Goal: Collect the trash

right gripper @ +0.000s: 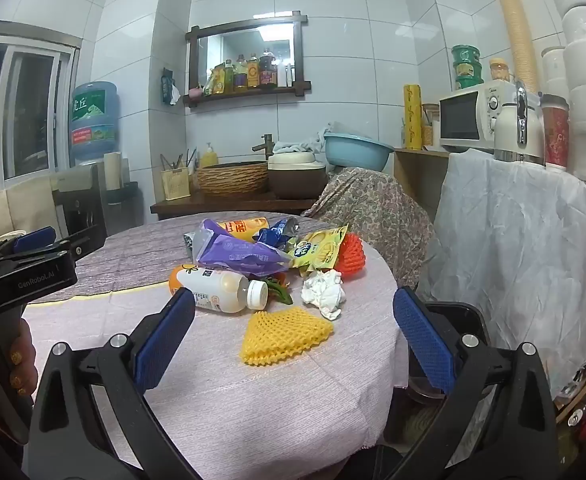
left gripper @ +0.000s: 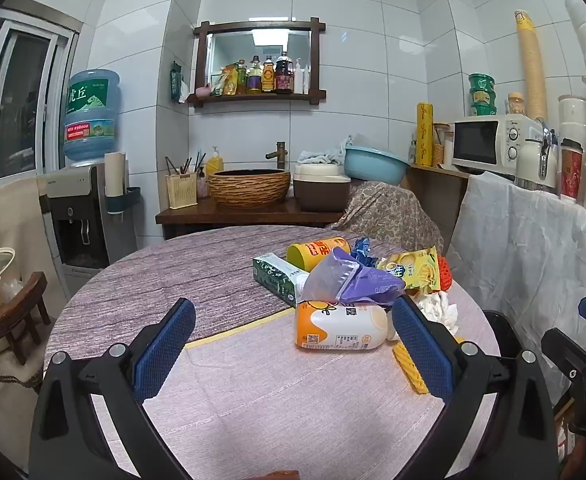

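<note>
A pile of trash lies on the round table (left gripper: 221, 392): an orange-and-white drink bottle (left gripper: 339, 326) on its side, a purple plastic bag (left gripper: 353, 280), a yellow can (left gripper: 317, 250), a green tissue pack (left gripper: 279, 278), a yellow snack packet (left gripper: 413, 270), crumpled tissue (right gripper: 323, 292), yellow foam netting (right gripper: 287, 336) and red netting (right gripper: 351, 256). My left gripper (left gripper: 293, 342) stands open just short of the bottle, holding nothing. My right gripper (right gripper: 293, 330) is open with the yellow netting lying between its fingers, untouched. The left gripper (right gripper: 33, 256) also shows in the right wrist view.
A black bin (right gripper: 449, 320) stands beside the table's right edge, next to a white-draped counter (right gripper: 513, 220) with a microwave (right gripper: 471, 120). Behind the table are a cloth-covered chair (right gripper: 373, 204), a wooden stand with a basket basin (left gripper: 249, 186), and a water dispenser (left gripper: 81, 216) at left.
</note>
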A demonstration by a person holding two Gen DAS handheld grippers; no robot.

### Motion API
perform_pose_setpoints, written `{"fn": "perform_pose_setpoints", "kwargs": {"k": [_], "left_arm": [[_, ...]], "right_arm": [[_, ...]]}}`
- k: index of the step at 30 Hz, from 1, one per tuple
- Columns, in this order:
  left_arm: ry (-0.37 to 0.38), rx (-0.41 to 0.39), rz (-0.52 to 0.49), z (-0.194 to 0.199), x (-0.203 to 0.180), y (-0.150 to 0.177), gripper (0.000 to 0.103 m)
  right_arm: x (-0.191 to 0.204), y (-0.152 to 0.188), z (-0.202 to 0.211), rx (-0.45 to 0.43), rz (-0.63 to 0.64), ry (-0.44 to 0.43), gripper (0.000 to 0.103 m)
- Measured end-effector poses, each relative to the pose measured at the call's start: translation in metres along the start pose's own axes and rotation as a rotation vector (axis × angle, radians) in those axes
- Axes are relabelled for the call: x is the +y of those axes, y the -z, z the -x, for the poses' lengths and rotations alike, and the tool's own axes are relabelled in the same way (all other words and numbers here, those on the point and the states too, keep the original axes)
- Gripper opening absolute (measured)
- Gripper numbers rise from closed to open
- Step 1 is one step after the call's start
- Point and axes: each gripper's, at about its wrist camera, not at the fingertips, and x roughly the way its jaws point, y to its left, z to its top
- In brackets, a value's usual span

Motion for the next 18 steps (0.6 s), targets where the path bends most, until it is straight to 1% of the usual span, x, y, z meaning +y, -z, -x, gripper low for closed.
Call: {"fn": "perform_pose_setpoints", "kwargs": {"k": [18], "left_arm": [[0.001,0.009,0.004,0.0017,-0.0008,-0.0033,0.098]], "right_arm": [[0.0004,0.0002,-0.0013,0.006,0.0,0.0,0.098]]}}
